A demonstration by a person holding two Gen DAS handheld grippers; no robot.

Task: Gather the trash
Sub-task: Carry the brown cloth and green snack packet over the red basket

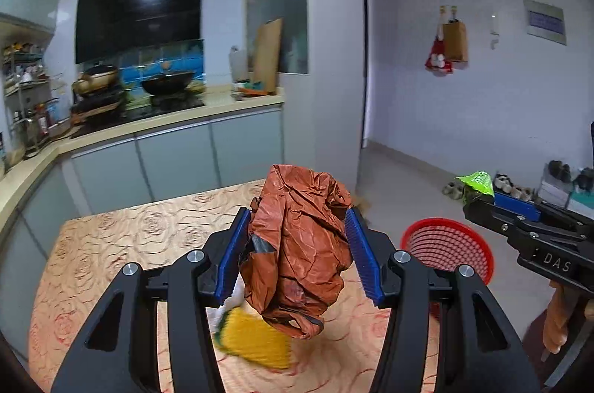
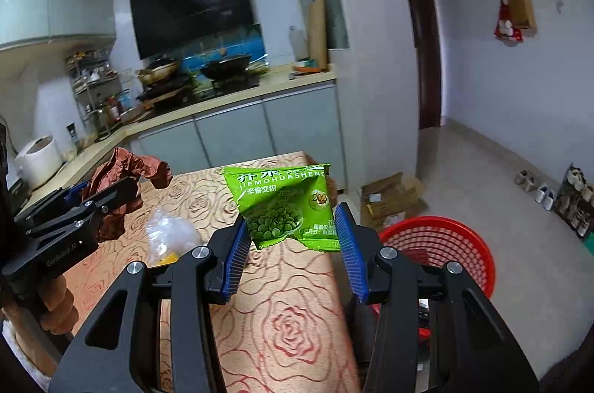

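Two grippers: the left gripper and the right gripper. One crumpled brown wrapper, one green snack packet, one clear plastic bag, one yellow sponge, one red basket, one tabletop, one cardboard box.

Cool, even indoor light, and heavy fisheye bend in both views.

Glare sits bright on the black range hood, a white patch near its top, and again in the right wrist view. Counter edges and walls curve hard toward the dark vignetted corners. The yellow sponge is smeared by motion blur; the clear plastic bag looks soft too. Green packet print reads sharp. Shadows are faint.
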